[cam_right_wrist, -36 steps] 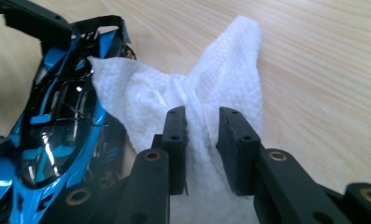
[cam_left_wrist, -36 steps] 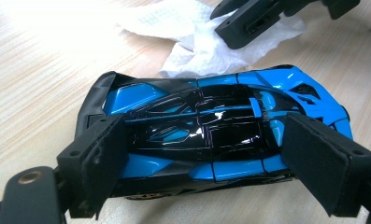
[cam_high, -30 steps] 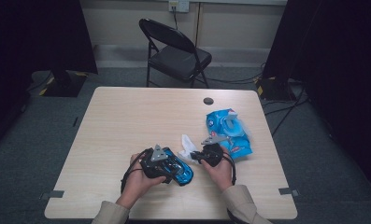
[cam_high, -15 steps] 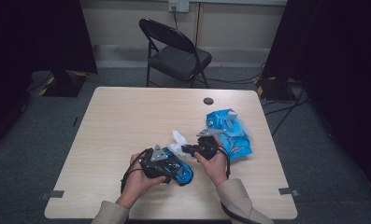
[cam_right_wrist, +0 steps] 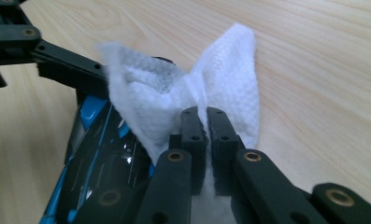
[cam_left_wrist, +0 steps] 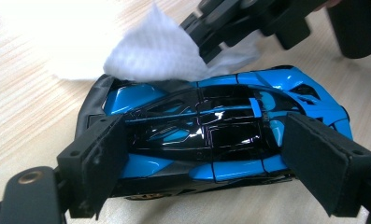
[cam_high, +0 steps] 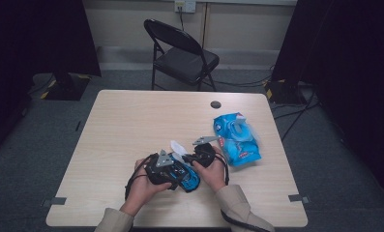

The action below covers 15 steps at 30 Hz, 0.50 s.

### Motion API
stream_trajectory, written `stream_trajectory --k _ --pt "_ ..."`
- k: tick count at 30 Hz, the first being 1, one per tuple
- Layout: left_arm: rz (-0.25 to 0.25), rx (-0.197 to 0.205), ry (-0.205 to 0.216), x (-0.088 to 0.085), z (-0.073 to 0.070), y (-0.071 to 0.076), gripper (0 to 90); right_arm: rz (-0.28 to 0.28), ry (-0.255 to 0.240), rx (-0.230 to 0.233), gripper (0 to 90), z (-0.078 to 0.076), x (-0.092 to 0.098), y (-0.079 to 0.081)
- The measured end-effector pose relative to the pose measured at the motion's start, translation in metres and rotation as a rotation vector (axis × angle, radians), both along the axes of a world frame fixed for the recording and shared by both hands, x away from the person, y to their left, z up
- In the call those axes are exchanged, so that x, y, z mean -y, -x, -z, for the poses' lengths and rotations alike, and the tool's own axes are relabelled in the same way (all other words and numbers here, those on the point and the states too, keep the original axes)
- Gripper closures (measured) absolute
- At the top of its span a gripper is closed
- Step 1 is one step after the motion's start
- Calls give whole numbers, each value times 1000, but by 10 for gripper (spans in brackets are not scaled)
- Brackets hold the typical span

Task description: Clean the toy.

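Left hand-held gripper [cam_left_wrist: 211, 158] clamps the blue toy car [cam_left_wrist: 220, 135]; right hand-held gripper [cam_right_wrist: 204, 135], pinching the wet wipe [cam_right_wrist: 174, 107], should rub lightly across its roof.

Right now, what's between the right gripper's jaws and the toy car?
A white wipe, pinched in the shut right gripper and lying against the blue toy car; seen in both gripper views.

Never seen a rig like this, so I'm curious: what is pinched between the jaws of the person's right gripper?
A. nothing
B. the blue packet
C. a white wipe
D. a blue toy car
C: the right gripper has its jaws shut on a white wipe, beside the blue toy car that the left gripper holds.
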<state>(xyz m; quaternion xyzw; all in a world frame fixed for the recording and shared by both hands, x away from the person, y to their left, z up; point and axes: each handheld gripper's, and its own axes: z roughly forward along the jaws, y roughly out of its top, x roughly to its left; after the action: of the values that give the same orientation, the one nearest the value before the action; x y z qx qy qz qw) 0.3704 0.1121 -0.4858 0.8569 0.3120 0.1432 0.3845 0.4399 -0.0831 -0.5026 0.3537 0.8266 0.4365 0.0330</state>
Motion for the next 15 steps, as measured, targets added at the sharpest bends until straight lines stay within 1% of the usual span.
stream_trajectory --k 1,8,9,10,11,12,13,15 --pt "2 5 2 -1 0 0 146 -6 13 -1 879 1 -4 -3" --pt "0 8 4 -1 1 0 146 -28 31 1 878 2 -12 -11" --pt "0 8 3 -1 1 0 146 -38 37 14 879 2 -14 -12" --pt "0 8 3 -1 1 0 146 -38 37 14 879 2 -14 -12" --pt "-1 8 4 -1 1 0 146 -45 43 24 880 2 -14 -11" --pt "0 8 5 -1 1 0 146 -51 42 28 880 2 -13 -11" --pt "2 4 5 -1 1 0 146 -49 19 22 881 4 -10 -10" --pt "-1 6 5 -1 1 0 146 -49 9 19 881 4 -8 -9"
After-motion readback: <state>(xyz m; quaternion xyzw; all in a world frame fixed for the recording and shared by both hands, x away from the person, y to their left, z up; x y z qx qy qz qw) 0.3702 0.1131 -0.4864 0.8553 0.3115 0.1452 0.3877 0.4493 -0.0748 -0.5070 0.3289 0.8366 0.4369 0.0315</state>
